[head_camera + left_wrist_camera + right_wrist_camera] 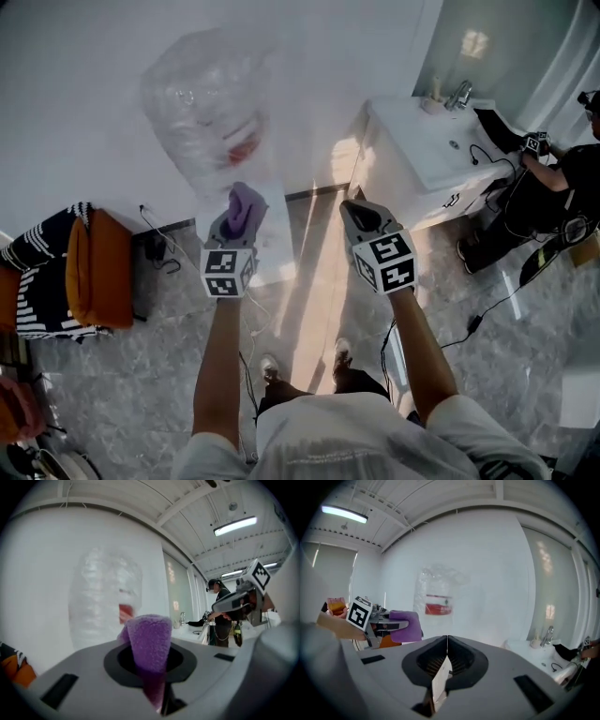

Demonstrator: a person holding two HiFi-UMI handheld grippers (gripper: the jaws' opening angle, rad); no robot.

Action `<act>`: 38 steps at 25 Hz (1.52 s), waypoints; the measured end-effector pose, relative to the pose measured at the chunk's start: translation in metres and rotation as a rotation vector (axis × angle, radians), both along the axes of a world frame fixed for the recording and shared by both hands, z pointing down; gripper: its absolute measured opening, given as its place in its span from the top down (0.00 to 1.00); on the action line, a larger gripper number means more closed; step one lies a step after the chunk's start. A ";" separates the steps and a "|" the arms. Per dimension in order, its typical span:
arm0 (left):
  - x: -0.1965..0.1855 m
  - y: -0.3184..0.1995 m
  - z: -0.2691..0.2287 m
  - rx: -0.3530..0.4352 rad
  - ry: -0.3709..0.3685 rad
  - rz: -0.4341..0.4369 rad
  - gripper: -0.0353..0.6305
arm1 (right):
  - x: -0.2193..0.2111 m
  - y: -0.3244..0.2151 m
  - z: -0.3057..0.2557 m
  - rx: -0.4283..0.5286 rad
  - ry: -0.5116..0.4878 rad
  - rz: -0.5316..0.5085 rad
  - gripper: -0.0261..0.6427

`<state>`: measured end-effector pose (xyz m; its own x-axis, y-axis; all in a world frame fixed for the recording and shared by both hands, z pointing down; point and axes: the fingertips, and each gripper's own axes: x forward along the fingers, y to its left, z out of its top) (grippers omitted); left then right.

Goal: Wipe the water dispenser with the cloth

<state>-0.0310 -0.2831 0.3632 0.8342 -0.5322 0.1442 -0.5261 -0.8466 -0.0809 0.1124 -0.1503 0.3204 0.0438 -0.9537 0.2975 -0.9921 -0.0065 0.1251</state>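
Note:
The water dispenser stands against the white wall, its big bottle wrapped in clear plastic with a red label. My left gripper is shut on a purple cloth held just in front of the dispenser's top. In the left gripper view the cloth sticks up from the closed jaws, with the bottle behind it. My right gripper hangs beside it to the right, shut with nothing in it. The right gripper view shows its jaws pressed together, the bottle ahead.
A white sink cabinet with a tap stands at the right. A person in black works beside it. An orange seat with striped fabric stands at the left. Cables lie on the marble floor.

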 end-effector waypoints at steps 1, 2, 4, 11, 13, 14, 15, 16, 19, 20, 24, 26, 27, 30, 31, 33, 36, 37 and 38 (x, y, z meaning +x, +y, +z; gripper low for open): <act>-0.012 0.002 -0.016 0.017 0.001 -0.003 0.87 | -0.008 -0.004 -0.010 0.013 0.013 -0.015 0.94; -0.024 0.004 -0.030 0.036 -0.001 -0.009 0.87 | -0.017 -0.008 -0.019 0.026 0.023 -0.028 0.94; -0.047 0.005 -0.055 0.073 -0.007 -0.026 0.87 | -0.032 -0.019 -0.038 0.053 0.040 -0.057 0.94; -0.101 0.011 -0.116 0.179 -0.024 -0.067 0.87 | -0.078 -0.043 -0.099 0.158 0.110 -0.160 0.94; -0.112 0.015 -0.126 0.196 -0.020 -0.069 0.87 | -0.083 -0.044 -0.105 0.168 0.115 -0.168 0.94; -0.117 0.017 -0.130 0.206 -0.020 -0.072 0.87 | -0.085 -0.044 -0.108 0.173 0.118 -0.172 0.94; -0.121 0.018 -0.134 0.215 -0.019 -0.076 0.87 | -0.087 -0.045 -0.110 0.177 0.123 -0.176 0.94; -0.125 0.019 -0.137 0.221 -0.017 -0.080 0.87 | -0.090 -0.045 -0.113 0.181 0.127 -0.180 0.94; -0.131 0.020 -0.143 0.220 0.004 -0.084 0.87 | -0.095 -0.043 -0.116 0.190 0.116 -0.198 0.94; -0.131 0.021 -0.145 0.219 0.010 -0.082 0.87 | -0.096 -0.043 -0.117 0.194 0.110 -0.202 0.94; -0.127 0.021 -0.150 0.238 -0.003 -0.065 0.87 | -0.101 -0.043 -0.120 0.197 0.135 -0.206 0.94; -0.126 0.018 -0.155 0.246 -0.001 -0.062 0.87 | -0.103 -0.047 -0.119 0.184 0.167 -0.205 0.94; -0.126 0.018 -0.156 0.252 -0.003 -0.062 0.87 | -0.104 -0.049 -0.117 0.176 0.181 -0.207 0.94; -0.126 0.016 -0.156 0.271 -0.019 -0.058 0.87 | -0.106 -0.052 -0.110 0.158 0.195 -0.217 0.94; -0.125 0.015 -0.155 0.271 -0.024 -0.056 0.87 | -0.105 -0.054 -0.108 0.154 0.193 -0.216 0.94; -0.124 0.012 -0.152 0.264 -0.030 -0.053 0.87 | -0.103 -0.056 -0.106 0.146 0.189 -0.211 0.94; -0.124 0.011 -0.145 0.251 -0.041 -0.053 0.87 | -0.101 -0.057 -0.102 0.139 0.185 -0.207 0.94; -0.124 0.010 -0.143 0.246 -0.044 -0.053 0.87 | -0.100 -0.058 -0.102 0.138 0.185 -0.207 0.94; -0.124 0.009 -0.141 0.242 -0.046 -0.052 0.87 | -0.100 -0.059 -0.102 0.136 0.186 -0.207 0.94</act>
<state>-0.1545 -0.2742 0.2222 0.8006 -0.5976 0.0440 -0.5593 -0.7716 -0.3030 0.0121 -0.2093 0.2188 -0.1138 -0.9786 0.1712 -0.9342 0.1641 0.3167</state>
